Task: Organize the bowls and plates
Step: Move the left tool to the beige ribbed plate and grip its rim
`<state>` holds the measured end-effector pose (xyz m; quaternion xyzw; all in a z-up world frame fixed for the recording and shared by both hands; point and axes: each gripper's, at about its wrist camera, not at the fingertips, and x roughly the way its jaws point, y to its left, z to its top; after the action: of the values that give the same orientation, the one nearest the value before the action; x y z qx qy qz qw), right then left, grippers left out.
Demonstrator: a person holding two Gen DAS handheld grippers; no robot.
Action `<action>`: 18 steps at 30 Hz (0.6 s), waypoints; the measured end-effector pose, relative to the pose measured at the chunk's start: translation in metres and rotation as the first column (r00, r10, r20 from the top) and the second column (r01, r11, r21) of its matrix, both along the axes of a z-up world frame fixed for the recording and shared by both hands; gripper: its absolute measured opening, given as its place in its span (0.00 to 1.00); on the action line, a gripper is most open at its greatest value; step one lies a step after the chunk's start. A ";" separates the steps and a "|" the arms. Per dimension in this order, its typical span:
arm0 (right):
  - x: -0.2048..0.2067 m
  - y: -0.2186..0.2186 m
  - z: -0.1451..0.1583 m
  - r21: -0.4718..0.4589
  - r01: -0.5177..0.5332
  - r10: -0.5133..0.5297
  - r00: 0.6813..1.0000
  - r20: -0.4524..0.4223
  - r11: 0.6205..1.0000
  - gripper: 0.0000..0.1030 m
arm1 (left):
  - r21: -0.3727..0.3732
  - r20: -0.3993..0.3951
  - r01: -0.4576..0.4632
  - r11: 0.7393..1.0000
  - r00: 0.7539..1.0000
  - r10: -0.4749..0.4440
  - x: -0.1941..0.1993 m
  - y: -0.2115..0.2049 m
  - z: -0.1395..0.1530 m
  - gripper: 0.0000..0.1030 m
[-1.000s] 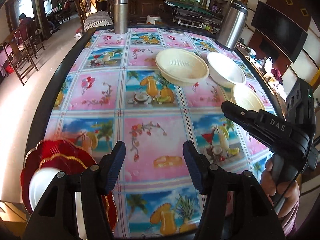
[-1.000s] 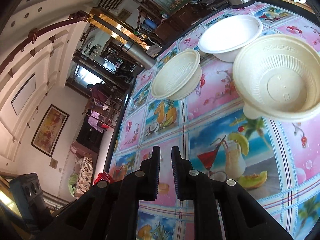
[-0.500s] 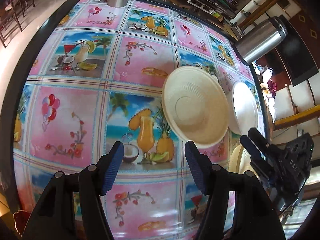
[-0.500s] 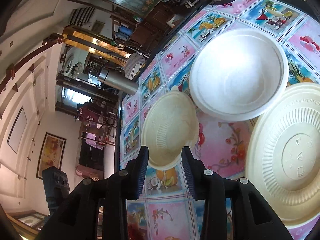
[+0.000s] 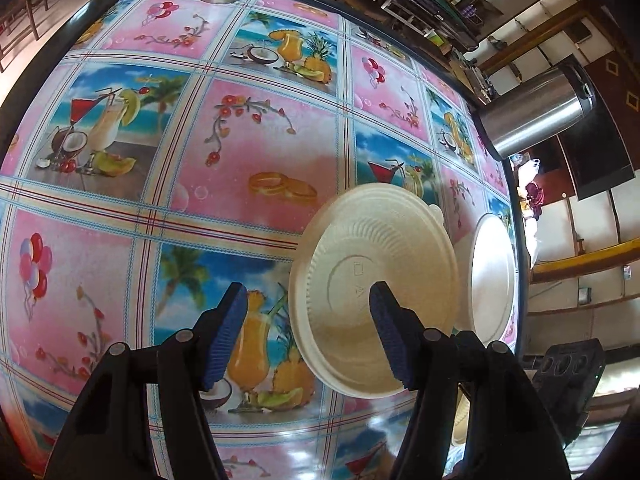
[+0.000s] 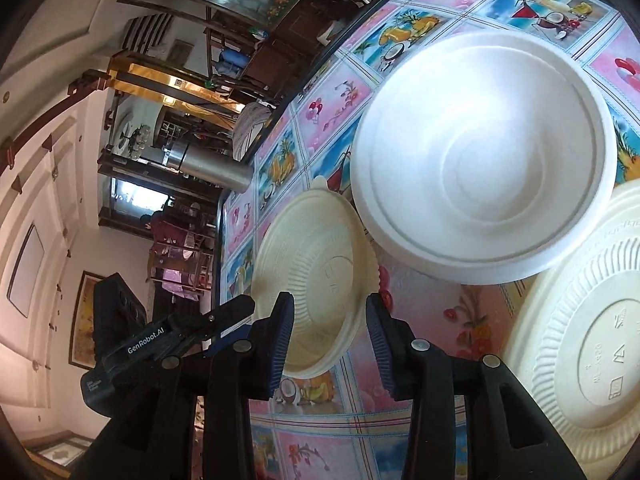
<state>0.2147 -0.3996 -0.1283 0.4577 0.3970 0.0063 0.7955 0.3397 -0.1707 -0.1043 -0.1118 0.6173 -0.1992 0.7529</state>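
- Cream ribbed bowl (image 5: 374,280) sits on the tablecloth (image 5: 240,152), touching the white bowl (image 6: 484,152); another cream bowl (image 6: 580,340) is just beside the white bowl.
- Left gripper (image 5: 306,336) fingers stand apart around the ribbed bowl's rim, not squeezing — a grab looks next.
- Right gripper (image 6: 328,340) is opening, nothing held; a second ago it was nearly shut and both were farther away.
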 end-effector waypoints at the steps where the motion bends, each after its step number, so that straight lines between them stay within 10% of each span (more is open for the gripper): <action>1: 0.003 0.000 -0.002 -0.012 0.006 -0.006 1.000 -0.001 1.000 0.39 | -0.002 0.001 0.000 1.000 1.000 0.000 0.001 -0.001 -0.001 0.60; 18: 0.005 -0.006 -0.013 -0.021 0.070 -0.070 0.997 0.016 0.997 0.47 | -0.010 0.019 0.010 1.000 1.000 -0.010 0.009 -0.012 0.003 0.60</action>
<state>0.2196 -0.4055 -0.1414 0.4624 0.3745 -0.0222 0.8034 0.3486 -0.1826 -0.1011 -0.1107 0.6095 -0.2071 0.7572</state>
